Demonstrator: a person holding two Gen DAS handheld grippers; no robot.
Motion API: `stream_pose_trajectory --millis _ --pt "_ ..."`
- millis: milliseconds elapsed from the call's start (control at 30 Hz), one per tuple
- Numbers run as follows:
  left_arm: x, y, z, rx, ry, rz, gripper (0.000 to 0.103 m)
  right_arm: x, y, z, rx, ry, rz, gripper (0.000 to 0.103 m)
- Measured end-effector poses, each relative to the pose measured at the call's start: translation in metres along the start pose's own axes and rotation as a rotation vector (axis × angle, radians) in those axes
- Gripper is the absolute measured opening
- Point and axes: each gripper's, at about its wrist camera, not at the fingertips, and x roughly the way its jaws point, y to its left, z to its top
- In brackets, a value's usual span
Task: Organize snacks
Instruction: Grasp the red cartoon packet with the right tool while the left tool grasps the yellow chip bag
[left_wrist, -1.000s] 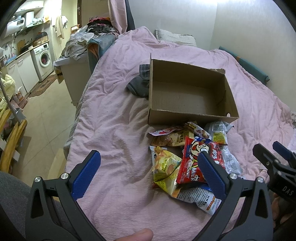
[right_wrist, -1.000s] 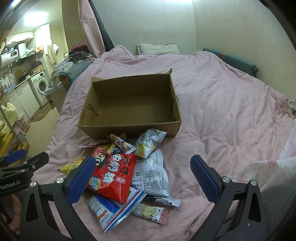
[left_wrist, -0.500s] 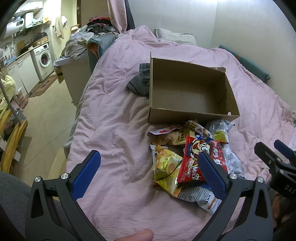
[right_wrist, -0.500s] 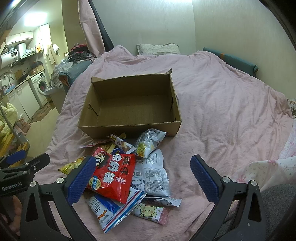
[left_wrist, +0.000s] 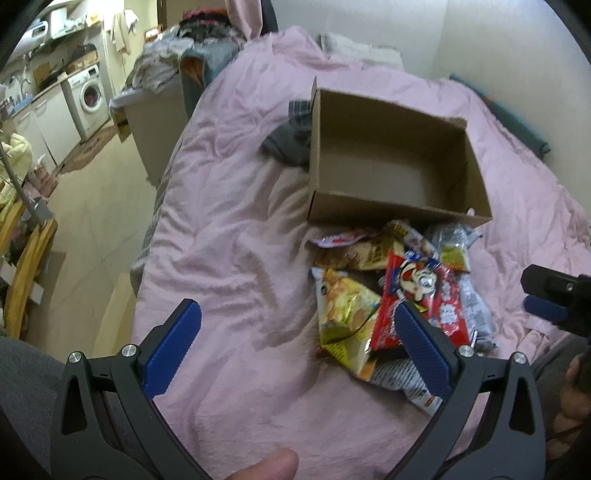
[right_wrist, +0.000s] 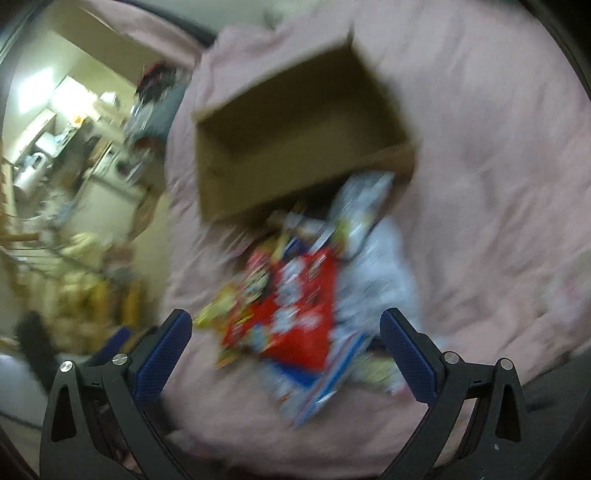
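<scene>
Several snack packets (left_wrist: 391, 295) (box (left_wrist: 391, 214) empty).

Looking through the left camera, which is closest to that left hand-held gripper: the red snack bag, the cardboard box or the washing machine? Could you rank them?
From the left hand-held gripper, in the left wrist view:
1. Red snack bag, just beyond its right finger, atop the snack pile.
2. Cardboard box, farther up the bed, behind the pile.
3. Washing machine, far left, across the room.

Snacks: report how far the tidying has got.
Nothing is sorted yet. The cardboard box is empty and the snack packets lie piled on the pink bedcover before it. Both the left gripper and right gripper are open, holding nothing. Every packet remains to be boxed.
</scene>
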Motion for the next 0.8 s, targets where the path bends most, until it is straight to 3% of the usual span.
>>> stream_pose_trajectory --millis 67,367,567,633,800 --pt "0.003 0.004 0.009 0.003 0.035 0.008 0.103 0.011 0.006 0.004 0.01 0.051 0.009 0.103" --pt "0.028 0.019 0.041 -0.002 0.166 0.033 0.103 0.086 0.031 0.02 -0.053 0.239 -0.241 0.103" --pt "0.036 0.018 0.043 0.011 0.198 0.034 0.103 0.122 0.03 0.023 -0.048 0.28 -0.335 0.103" --pt "0.038 0.019 0.041 0.006 0.205 0.028 0.103 0.126 0.033 0.024 -0.08 0.257 -0.354 0.103" --pt "0.044 0.022 0.037 -0.01 0.221 0.022 0.103 0.12 0.034 0.028 -0.134 0.237 -0.344 0.066"
